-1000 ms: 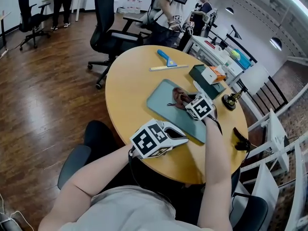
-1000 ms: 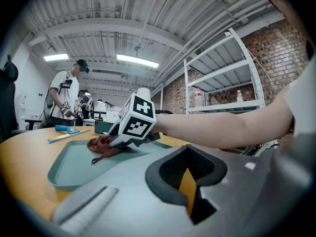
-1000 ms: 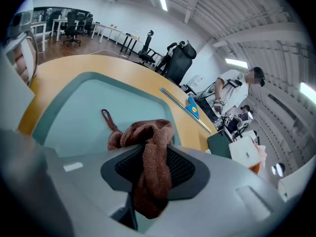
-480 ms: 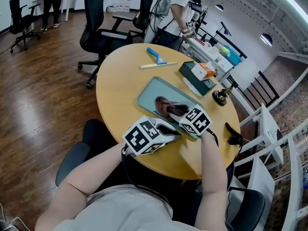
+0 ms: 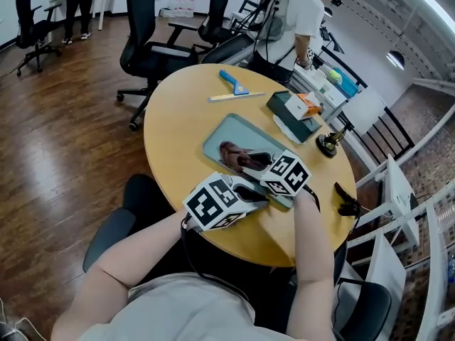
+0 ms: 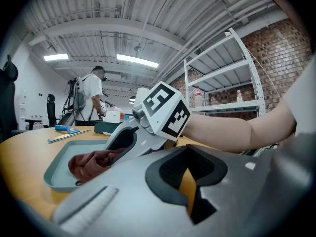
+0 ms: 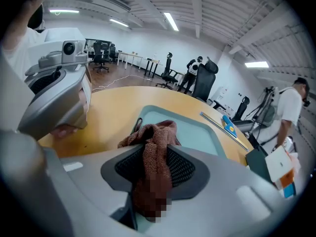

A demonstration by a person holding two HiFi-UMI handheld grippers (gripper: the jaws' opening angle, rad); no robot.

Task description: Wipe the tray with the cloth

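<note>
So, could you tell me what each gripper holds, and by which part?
The right gripper pinches the brown cloth by a bunched fold, the rest lying in the tray. The left gripper holds nothing.

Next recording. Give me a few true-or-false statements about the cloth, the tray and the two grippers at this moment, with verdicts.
1. The reddish-brown cloth is clamped in the jaws of the right gripper. True.
2. The blue-handled squeegee lies inside the grey-green tray. False: it lies on the round wooden table, beyond the tray.
3. The cloth is over the tray. True.
4. The left gripper grips a corner of the cloth. False: nothing is between its jaws.
</note>
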